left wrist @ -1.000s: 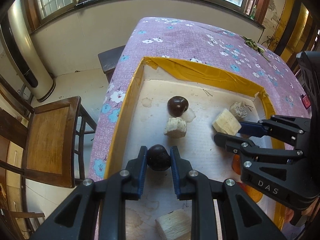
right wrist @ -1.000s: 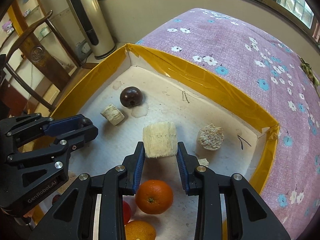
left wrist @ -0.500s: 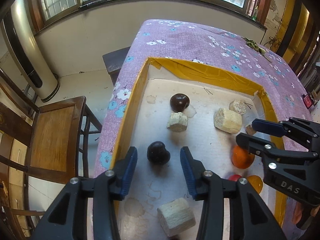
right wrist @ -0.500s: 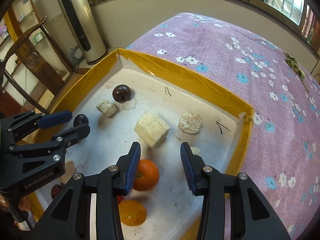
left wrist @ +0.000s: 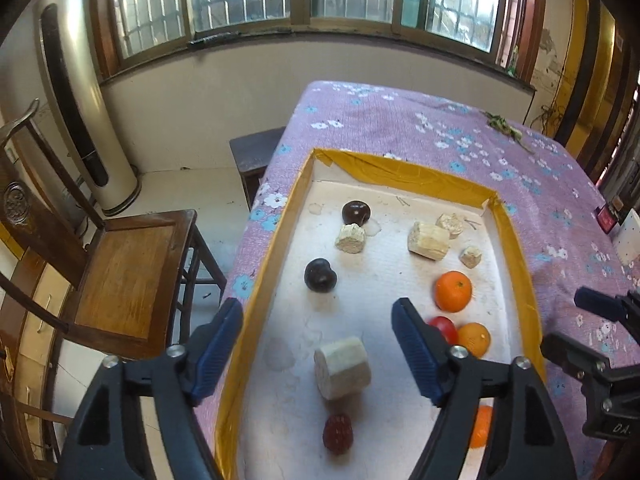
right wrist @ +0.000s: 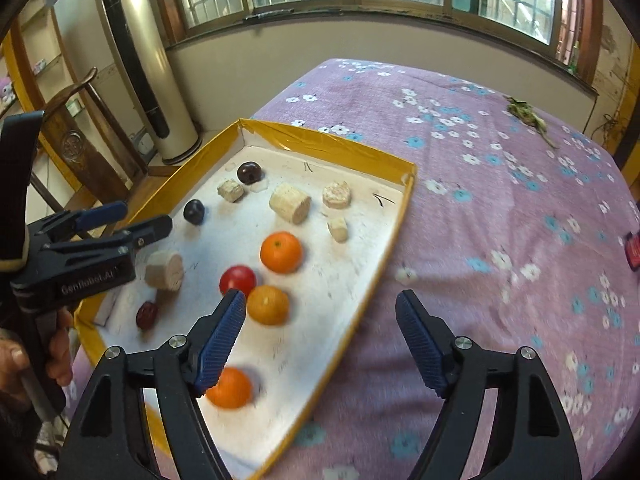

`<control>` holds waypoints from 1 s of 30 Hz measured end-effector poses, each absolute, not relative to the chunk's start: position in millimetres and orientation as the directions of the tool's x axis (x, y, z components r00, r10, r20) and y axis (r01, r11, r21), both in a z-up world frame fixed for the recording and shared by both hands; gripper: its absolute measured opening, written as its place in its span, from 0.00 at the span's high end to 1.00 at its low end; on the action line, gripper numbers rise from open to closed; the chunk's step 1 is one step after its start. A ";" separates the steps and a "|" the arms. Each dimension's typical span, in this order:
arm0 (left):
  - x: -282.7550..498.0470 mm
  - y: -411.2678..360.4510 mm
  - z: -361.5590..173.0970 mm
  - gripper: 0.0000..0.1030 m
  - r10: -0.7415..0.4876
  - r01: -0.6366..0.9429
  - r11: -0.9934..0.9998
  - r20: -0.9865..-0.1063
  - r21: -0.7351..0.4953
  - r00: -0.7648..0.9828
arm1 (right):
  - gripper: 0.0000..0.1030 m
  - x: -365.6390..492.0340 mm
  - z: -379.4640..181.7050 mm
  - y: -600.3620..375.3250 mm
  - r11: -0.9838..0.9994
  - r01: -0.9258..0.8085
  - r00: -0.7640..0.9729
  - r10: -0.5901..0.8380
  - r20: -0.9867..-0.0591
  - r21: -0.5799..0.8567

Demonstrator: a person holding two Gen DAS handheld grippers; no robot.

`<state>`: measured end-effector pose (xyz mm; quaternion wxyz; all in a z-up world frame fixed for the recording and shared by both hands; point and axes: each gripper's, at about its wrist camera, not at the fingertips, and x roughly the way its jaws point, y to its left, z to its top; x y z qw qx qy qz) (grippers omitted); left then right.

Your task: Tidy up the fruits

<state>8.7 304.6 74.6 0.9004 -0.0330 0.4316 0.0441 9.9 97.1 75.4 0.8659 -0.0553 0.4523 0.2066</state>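
A shallow yellow-rimmed tray (left wrist: 516, 240) (right wrist: 332, 148) on the purple floral table holds the fruit. Two dark plums (left wrist: 319, 275) (left wrist: 355, 213) lie at its left and far side. Oranges (left wrist: 453, 291) (right wrist: 281, 252) (right wrist: 267, 304), a red tomato (right wrist: 237, 280) and a dark red berry (left wrist: 338, 432) lie nearer. Pale cut chunks (left wrist: 341, 368) (left wrist: 428, 240) are scattered between. My left gripper (left wrist: 318, 344) is open and empty above the tray's near end. My right gripper (right wrist: 320, 336) is open and empty over the tray's right edge.
A wooden chair (left wrist: 124, 280) stands left of the table, with a tall air conditioner (left wrist: 80, 120) behind it. A dark stool (left wrist: 256, 156) sits at the table's far left corner. Green scraps (right wrist: 528, 116) lie on the far cloth.
My left gripper let go of the dark plum and drew back and up. My right gripper released the pale chunk, drew back and swung right. Both opened wide.
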 end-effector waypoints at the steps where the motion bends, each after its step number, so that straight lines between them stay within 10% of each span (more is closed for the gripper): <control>1: 2.4 304.3 76.9 0.17 0.050 -0.118 0.992 -0.776 -0.032 0.629 | 0.25 0.0 76.5 91.3 0.911 -0.402 0.513 0.307 -0.801 0.091; 12: -68.0 265.5 86.5 0.00 0.094 -0.239 0.968 -0.761 -0.082 0.641 | 0.20 -71.8 76.0 39.0 0.911 -0.407 0.564 0.312 -0.765 0.072; 30: -133.5 238.4 79.4 0.00 0.160 -0.275 0.961 -0.738 -0.036 0.656 | 0.00 -109.5 84.6 30.2 0.950 -0.311 0.655 0.205 -0.727 -0.012</control>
